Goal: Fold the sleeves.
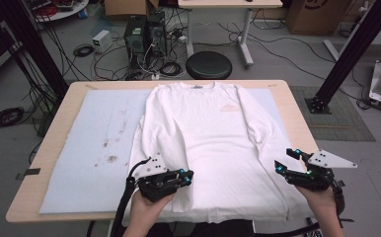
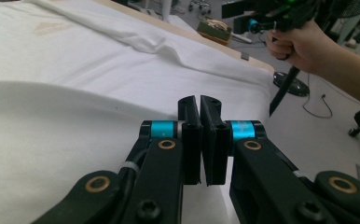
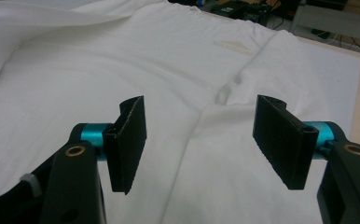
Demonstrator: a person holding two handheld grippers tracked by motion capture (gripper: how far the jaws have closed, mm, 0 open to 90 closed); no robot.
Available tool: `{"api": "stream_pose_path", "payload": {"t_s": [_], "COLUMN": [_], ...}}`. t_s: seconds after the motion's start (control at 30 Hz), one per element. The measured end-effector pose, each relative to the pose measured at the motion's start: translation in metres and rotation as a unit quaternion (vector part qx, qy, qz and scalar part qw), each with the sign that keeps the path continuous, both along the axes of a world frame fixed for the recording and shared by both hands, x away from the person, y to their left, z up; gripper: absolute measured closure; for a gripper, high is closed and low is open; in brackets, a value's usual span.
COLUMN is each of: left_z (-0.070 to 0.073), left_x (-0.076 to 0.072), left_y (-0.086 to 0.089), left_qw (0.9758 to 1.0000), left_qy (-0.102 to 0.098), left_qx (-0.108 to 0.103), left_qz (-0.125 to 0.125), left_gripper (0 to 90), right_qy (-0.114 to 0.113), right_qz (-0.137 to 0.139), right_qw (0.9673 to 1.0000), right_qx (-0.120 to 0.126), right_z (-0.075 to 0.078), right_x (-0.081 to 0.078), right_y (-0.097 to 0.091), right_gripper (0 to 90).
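A white long-sleeved shirt [image 1: 203,133] lies flat, front up, collar at the far side, with a small pale print on the chest. My left gripper [image 1: 187,176] rests over the shirt's lower left part, pointing right. In the left gripper view its jaws [image 2: 199,105] stand pressed together with no cloth between them, just above the shirt [image 2: 75,70]. My right gripper [image 1: 283,158] hovers over the shirt's lower right side near the sleeve, pointing left. Its jaws [image 3: 201,126] stand wide apart above the shirt [image 3: 169,56], with nothing held. The right hand [image 2: 304,44] appears far off in the left gripper view.
A light blue mat [image 1: 95,143] with brown stains covers the wooden table [image 1: 297,113] under the shirt. Beyond the far edge are a black round stool [image 1: 209,65], computer towers [image 1: 144,34] and floor cables. Black frame posts stand at both sides.
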State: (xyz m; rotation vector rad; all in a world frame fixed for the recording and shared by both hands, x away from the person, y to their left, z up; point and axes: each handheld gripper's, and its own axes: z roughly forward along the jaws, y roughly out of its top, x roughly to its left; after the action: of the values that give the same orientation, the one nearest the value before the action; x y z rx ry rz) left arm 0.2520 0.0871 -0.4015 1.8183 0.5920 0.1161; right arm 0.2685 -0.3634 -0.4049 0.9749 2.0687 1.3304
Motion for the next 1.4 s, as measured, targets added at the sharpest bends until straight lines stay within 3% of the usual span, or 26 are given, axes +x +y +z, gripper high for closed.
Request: {"api": "stream_pose_path", "payload": {"t_s": [0.23, 0.3, 0.4, 0.53, 0.57, 0.63, 0.7, 0.87, 1.0, 1.07, 1.13, 1.2, 1.27, 1.33, 1.4], "left_z": [-0.008, -0.011, -0.013, -0.008, -0.003, -0.002, -0.007, -0.031, -0.049, -0.052, -0.054, -0.053, -0.052, -0.049, -0.043], "left_x": [0.004, 0.005, 0.008, 0.006, 0.003, 0.001, -0.002, -0.014, -0.017, -0.016, -0.018, -0.018, -0.018, -0.02, -0.022], "left_y": [-0.017, -0.019, -0.02, -0.01, 0.002, 0.017, 0.029, 0.04, 0.033, 0.023, 0.015, 0.009, 0.007, 0.003, -0.003], "left_qw": [0.9991, 0.999, 0.9985, 0.9991, 0.9996, 0.9993, 0.9982, 0.992, 0.9891, 0.9883, 0.989, 0.9889, 0.9905, 0.9932, 0.994], "left_qy": [0.004, 0.013, 0.032, 0.021, 0.017, 0.023, 0.044, 0.097, 0.111, 0.107, 0.082, 0.072, 0.064, 0.049, 0.033], "left_qx": [0.02, 0.029, 0.04, 0.035, 0.021, 0.018, 0.021, 0.059, 0.082, 0.097, 0.115, 0.124, 0.119, 0.105, 0.103], "left_qz": [-0.037, -0.03, -0.016, -0.01, 0.004, 0.023, 0.036, 0.054, 0.053, 0.048, 0.044, 0.039, 0.027, 0.007, -0.014], "left_gripper": [86.8, 83.5, 61.4, 55.3, 55.3, 54.1, 54.5, 55.6, 55.6, 56.2, 66.8, 77.7, 85.6, 86.1, 86.2], "right_qy": [0.001, 0.003, 0.004, 0.003, 0.003, 0.003, 0.001, 0.003, 0.003, 0.003, 0.004, 0.003, 0.003, 0.001, 0.003], "right_qz": [0.002, 0.002, 0.002, 0.002, 0.001, 0.0, -0.001, 0.001, 0.005, 0.007, 0.008, 0.007, 0.007, 0.005, 0.002], "right_qw": [1.0, 1.0, 1.0, 1.0, 1.0, 1.0, 1.0, 1.0, 1.0, 0.9999, 0.9999, 0.9999, 0.9999, 1.0, 1.0], "right_qx": [-0.002, -0.002, -0.004, -0.004, -0.004, -0.002, -0.002, -0.003, -0.006, -0.008, -0.008, -0.008, -0.008, -0.007, -0.006], "right_z": [0.0, -0.001, -0.001, -0.001, -0.001, -0.001, -0.001, 0.0, -0.001, -0.001, -0.001, -0.001, -0.001, -0.001, -0.001], "right_x": [0.0, 0.0, 0.0, 0.0, 0.0, -0.001, -0.001, -0.001, 0.001, 0.002, 0.001, 0.002, 0.002, 0.001, 0.0], "right_y": [0.001, 0.001, 0.001, 0.001, 0.001, 0.0, -0.001, 0.001, 0.005, 0.006, 0.007, 0.007, 0.006, 0.004, 0.003], "right_gripper": [34.9, 34.9, 34.9, 34.9, 34.9, 34.9, 34.9, 34.9, 34.9, 34.9, 34.9, 34.9, 34.9, 34.9, 34.9]}}
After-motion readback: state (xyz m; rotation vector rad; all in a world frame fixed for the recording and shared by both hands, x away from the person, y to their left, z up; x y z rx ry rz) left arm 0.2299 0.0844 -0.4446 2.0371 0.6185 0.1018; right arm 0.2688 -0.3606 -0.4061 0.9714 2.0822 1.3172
